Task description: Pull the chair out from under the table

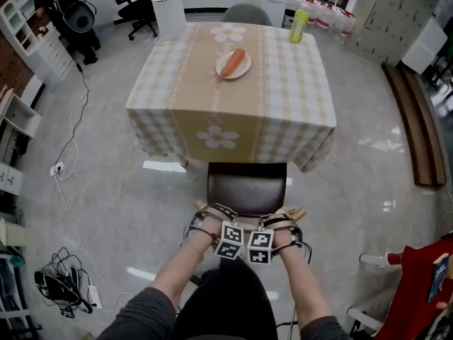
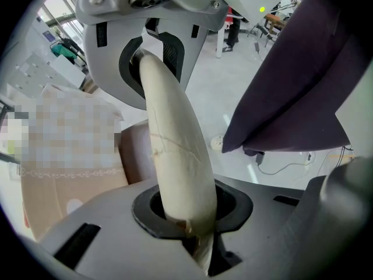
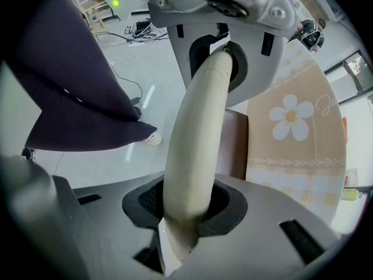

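Note:
A chair with a dark brown seat (image 1: 246, 186) stands at the near side of the table (image 1: 233, 119), its front tucked under the chequered cloth. Its cream, curved back rail (image 2: 175, 150) runs between the jaws of my left gripper (image 2: 172, 133), which is shut on it. The right gripper (image 3: 201, 133) is shut on the same rail (image 3: 195, 156) further right. In the head view the left gripper (image 1: 212, 217) and the right gripper (image 1: 287, 218) sit side by side on the chair back, both pointing down. The rail's middle is hidden by the marker cubes.
On the table are a plate with an orange sausage (image 1: 233, 64) and a green bottle (image 1: 299, 25). A grey chair (image 1: 246, 13) stands at the far side. Cables (image 1: 64, 282) lie on the floor at the left, and a red object (image 1: 417, 289) is at the right.

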